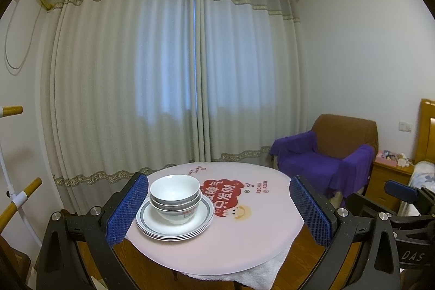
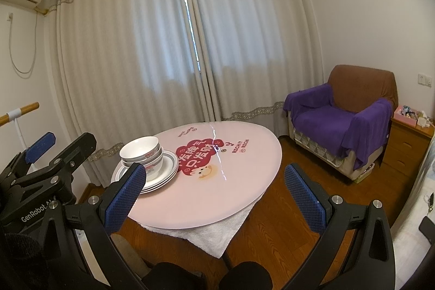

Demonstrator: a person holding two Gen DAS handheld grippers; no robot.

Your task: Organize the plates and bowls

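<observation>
A stack of white bowls sits on a stack of blue-rimmed white plates at the left side of the round pink table. My left gripper is open and empty, held back from the table's near edge, its left pad close in front of the plates. In the right wrist view the bowls and plates stand at the table's left. My right gripper is open and empty, held above the near edge. The left gripper shows at the left.
A white cloth hangs under the table's near edge. An armchair with a purple throw stands at the right by a wooden nightstand. Curtains cover the back wall. A rack with wooden pegs stands at the left.
</observation>
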